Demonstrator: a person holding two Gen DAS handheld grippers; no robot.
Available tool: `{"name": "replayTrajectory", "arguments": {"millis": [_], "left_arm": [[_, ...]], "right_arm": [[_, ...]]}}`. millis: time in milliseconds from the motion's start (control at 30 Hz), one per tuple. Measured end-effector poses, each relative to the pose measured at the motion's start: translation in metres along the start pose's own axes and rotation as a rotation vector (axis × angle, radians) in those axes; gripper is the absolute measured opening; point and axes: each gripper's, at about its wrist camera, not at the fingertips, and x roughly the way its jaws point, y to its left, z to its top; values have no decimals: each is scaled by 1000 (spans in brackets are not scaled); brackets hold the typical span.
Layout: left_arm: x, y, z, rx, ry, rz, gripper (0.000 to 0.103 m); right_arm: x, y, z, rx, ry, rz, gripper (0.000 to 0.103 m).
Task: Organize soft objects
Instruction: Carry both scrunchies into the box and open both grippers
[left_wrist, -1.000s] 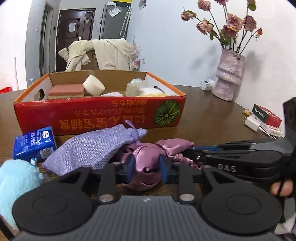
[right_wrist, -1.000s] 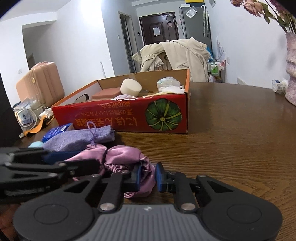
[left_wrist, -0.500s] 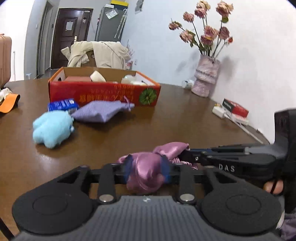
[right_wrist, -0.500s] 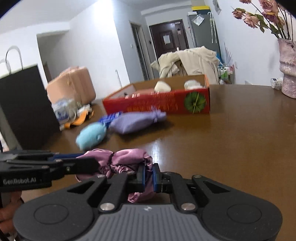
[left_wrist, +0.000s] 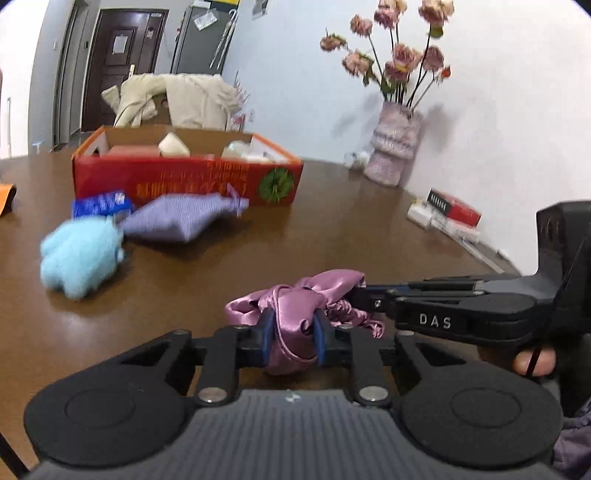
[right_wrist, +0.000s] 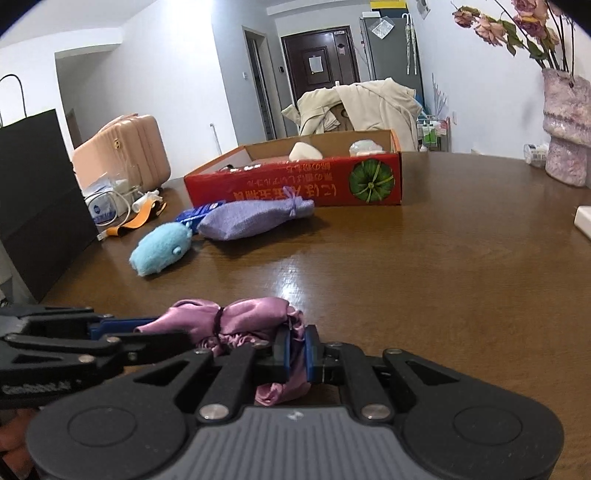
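The pink satin cloth (left_wrist: 295, 317) is held just above the near part of the wooden table (right_wrist: 424, 266). It is pinched by the left gripper (left_wrist: 291, 336), whose jaws have just been closing on it, and clamped at its other end by the right gripper (right_wrist: 295, 349). Farther off, a blue plush toy (right_wrist: 160, 254) and a purple pouch (right_wrist: 255, 219) are laid before the red cardboard box (right_wrist: 295, 186).

On the table (right_wrist: 424, 258), the drawstring pouch (right_wrist: 255, 219) lies before the cardboard box (right_wrist: 295, 184), the plush toy (right_wrist: 160, 251) to its left.
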Motion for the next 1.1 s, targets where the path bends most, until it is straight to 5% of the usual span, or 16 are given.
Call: {"name": "replayTrajectory", "arguments": {"millis": [267,467,733,900,1000,1100], "left_arm": [[35,43,125,-20,-168,-37,21],[122,96,197,-123,-118,-9,21],[243,142,216,-215,146,83,25],[250,153,212,-243,145,110,35],[238,156,214,-243,137,122,55],[213,154,223,-235,98,126,56]], "right_arm": [[13,-8,94,-37,-151,27,8],[88,-28,191,-39,-212,-8,8],[219,-58,231,-22,-21,-155,12],[245,-58,229,-32,45,-139,15],[242,-57,229,-32,48,-141,20],[223,-58,234,-21,29,-147,43]]}}
